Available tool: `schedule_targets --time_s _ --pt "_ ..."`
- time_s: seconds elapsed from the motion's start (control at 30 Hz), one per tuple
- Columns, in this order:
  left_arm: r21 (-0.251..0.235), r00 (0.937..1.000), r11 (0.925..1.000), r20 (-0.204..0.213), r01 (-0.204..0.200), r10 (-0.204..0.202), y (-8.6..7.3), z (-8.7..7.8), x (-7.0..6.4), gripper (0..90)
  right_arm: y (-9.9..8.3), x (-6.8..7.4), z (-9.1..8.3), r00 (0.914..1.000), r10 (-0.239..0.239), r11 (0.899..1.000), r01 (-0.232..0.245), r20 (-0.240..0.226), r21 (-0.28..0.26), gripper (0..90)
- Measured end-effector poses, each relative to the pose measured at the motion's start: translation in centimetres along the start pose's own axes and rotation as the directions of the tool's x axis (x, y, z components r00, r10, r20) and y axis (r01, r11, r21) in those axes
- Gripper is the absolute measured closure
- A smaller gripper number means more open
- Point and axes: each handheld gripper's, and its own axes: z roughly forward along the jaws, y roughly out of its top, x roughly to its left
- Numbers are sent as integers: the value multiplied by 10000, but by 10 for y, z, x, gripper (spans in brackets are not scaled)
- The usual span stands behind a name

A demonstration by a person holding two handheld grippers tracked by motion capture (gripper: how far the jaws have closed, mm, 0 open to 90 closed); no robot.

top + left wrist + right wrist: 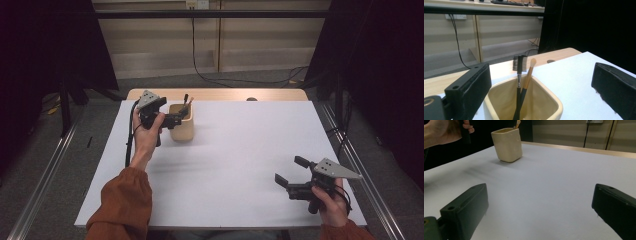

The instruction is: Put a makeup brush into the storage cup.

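Note:
A cream square cup stands at the back left of the white tabletop. It holds two makeup tools: a black-handled lash comb and a wooden-handled brush. My left gripper hovers just above the cup's rim, open, its jaws on either side of the tools with nothing between them. In the left gripper view the cup sits right below the open left gripper. My right gripper is held low at the front right, open and empty. In the right gripper view the cup stands far off, beyond the right gripper.
A wooden strip runs along the table's far edge. Black curtains hang at both sides, and a cable trails across the floor behind. The person's left hand is beside the cup.

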Motion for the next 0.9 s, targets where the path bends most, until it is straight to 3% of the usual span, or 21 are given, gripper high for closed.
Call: schedule_targets --time_s 0.13,0.33,0.53,0.67,0.9 --pt "-59 10000 10000 52 76 -75 1 -7 0 27 0 0 0 10000 -20 10000 20 3 18 3" --pt "43 9998 9998 88 -172 171 -2 -18 -5 27 0 0 -1 10000 26 10000 -26 67 -16 2" --pt "-94 9997 10000 257 -29 31 -6 -35 -11 27 0 0 0 10000 1 10000 -1 58 -6 3" --pt "-85 9992 9992 71 -390 391 -9 -45 -14 27 0 0 -1 10000 6 10000 -6 86 -54 4" --pt "-34 9993 9993 -4 -376 376 -17 -60 -13 26 0 0 -1 10000 -22 10000 23 86 -86 4"
